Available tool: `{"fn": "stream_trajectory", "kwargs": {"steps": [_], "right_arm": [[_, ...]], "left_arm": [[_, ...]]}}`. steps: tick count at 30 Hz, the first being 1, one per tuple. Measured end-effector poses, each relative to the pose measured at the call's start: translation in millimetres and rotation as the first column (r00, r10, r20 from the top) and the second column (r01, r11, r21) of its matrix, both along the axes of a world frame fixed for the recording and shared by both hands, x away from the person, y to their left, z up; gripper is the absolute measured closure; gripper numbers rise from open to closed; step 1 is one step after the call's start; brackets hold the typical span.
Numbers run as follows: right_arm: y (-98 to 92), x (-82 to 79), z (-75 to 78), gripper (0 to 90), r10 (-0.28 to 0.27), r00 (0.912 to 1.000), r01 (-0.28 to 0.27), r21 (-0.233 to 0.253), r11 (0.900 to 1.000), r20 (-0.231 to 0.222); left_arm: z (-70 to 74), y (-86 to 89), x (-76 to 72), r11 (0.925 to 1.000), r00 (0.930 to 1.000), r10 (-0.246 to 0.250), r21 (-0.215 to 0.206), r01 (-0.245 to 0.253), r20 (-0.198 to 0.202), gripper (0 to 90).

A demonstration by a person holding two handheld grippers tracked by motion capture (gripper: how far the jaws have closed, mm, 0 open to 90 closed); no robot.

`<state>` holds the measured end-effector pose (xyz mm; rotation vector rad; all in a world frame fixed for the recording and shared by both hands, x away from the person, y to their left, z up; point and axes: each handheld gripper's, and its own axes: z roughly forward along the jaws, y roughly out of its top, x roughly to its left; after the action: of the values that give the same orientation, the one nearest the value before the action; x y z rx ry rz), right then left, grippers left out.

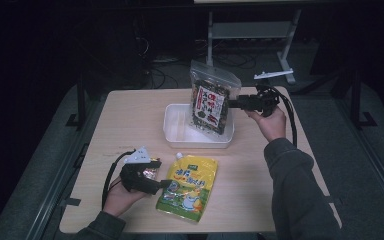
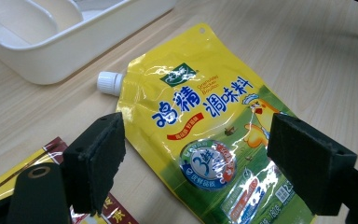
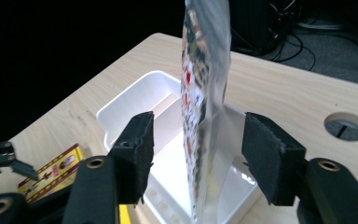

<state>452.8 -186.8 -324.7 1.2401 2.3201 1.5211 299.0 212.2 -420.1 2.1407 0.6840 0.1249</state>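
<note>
Snack bag (image 1: pixel 212 102) standing upright in the white tray (image 1: pixel 176 134).
My right gripper (image 3: pixel 196 156) straddles the bag, jaws open; my left gripper (image 2: pixel 193 163), open, hovers over the yellow pouch (image 2: pixel 205 135) near the tray.

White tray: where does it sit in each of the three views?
High view: white tray at table centre, behind the standing seaweed snack bag.
Left gripper view: white tray at top left, above the yellow pouch.
Right gripper view: white tray mid-frame between the jaws.
Shared landmark: the light wooden table.
</note>
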Motion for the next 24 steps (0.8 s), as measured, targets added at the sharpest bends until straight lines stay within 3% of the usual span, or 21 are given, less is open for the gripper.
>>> {"fn": "stream_trajectory", "kwargs": {"steps": [10,24], "right_arm": [[-12.7,-25.1,-4.5,38.2,0.011,0.9997,-0.011,0.019,1.0,-0.024],[-16.5,-56.8,-18.2,35.2,0.046,0.9974,-0.045,0.023,0.999,-0.056]], "left_arm": [[-0.6,-2.1,-0.4,0.9999,1.0,-0.005,0.011,0.005,0.003,18.6],[0.3,-1.7,-0.3,0.9999,1.0,-0.004,0.015,0.004,0.007,18.5]]}}
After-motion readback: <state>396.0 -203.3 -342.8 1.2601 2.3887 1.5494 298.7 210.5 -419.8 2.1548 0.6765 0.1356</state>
